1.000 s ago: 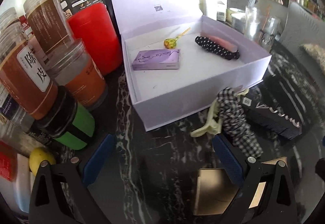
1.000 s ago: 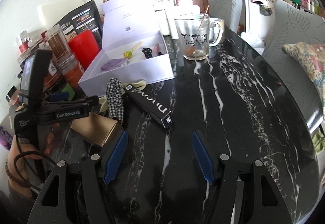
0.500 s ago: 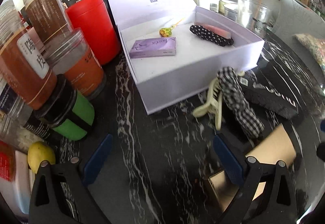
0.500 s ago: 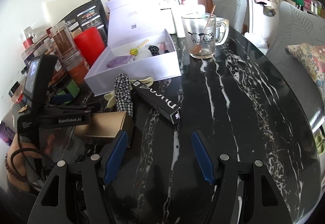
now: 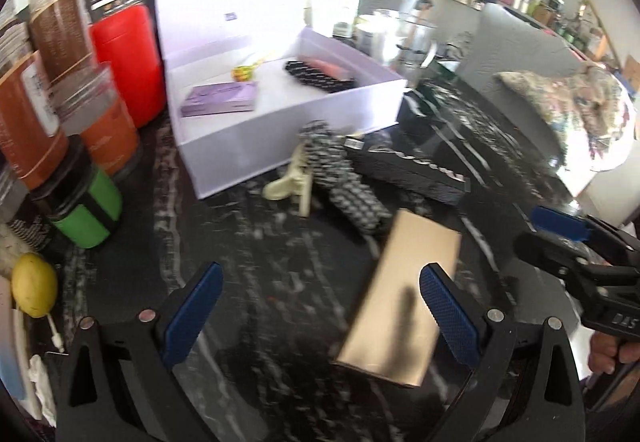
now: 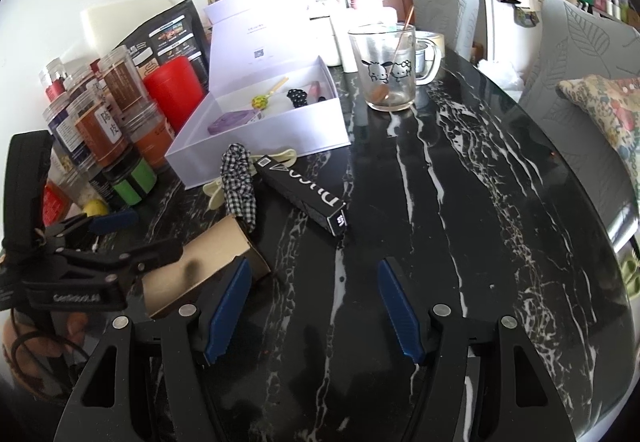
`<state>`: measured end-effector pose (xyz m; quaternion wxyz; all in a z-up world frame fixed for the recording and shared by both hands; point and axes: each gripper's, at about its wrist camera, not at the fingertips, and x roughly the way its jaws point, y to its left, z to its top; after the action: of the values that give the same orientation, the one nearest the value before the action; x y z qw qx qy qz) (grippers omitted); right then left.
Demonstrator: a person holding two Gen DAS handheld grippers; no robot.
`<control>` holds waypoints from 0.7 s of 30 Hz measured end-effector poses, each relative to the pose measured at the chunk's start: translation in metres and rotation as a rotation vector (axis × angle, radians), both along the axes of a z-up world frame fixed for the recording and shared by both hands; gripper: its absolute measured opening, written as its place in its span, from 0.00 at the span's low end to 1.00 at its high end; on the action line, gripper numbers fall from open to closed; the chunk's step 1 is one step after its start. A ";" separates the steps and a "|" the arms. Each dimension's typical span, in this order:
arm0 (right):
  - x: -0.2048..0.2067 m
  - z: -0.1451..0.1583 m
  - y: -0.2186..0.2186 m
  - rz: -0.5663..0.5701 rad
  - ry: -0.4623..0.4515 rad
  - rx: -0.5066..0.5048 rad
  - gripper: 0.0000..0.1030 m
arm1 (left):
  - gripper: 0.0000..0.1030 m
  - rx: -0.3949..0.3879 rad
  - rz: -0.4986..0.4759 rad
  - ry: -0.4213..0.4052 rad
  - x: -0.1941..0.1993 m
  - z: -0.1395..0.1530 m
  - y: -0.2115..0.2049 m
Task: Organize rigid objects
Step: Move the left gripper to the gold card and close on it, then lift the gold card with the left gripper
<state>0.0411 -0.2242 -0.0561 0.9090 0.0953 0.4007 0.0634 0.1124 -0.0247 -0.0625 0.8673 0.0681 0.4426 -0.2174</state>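
The left gripper (image 5: 320, 300) hangs low over the black marble table (image 6: 460, 201) with its blue-padded jaws spread wide and nothing between them; its right finger (image 5: 448, 318) overlaps the edge of the gold box (image 5: 400, 298), though contact cannot be told. The right gripper (image 6: 314, 312) is likewise wide apart and empty, its left finger (image 6: 228, 310) just beside the same gold box (image 6: 204, 266).

Taking the open white gift box (image 6: 264, 137) as landmark: inside it lie a small purple carton (image 5: 220, 99), a lollipop (image 5: 243, 71) and a black polka-dot item (image 5: 316, 75). Just in front of it sit a cream hair claw (image 5: 294, 181) and a black-and-white gingham scrunchie (image 6: 238, 181), touching each other. The long black carton (image 6: 302, 197) lies diagonally beside them. To the gift box's left stand a red canister (image 6: 172, 89) and several jars (image 6: 100, 129); to its right, a glass mug (image 6: 386, 71).
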 end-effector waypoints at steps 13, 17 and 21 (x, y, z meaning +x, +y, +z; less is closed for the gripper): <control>-0.004 -0.007 -0.016 -0.052 0.025 0.004 0.65 | 0.84 -0.008 -0.142 0.033 -0.014 -0.018 -0.044; -0.002 -0.010 -0.020 -0.058 0.038 0.023 0.65 | 0.73 0.007 -0.158 0.071 -0.014 -0.029 -0.051; 0.000 -0.012 -0.018 -0.051 0.044 0.016 0.65 | 0.43 0.042 -0.133 0.035 -0.020 -0.032 -0.050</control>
<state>0.0406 -0.2423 -0.0677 0.9005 0.1142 0.4176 0.0415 0.0925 -0.0745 -0.0944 0.8416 0.1115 0.4564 -0.2662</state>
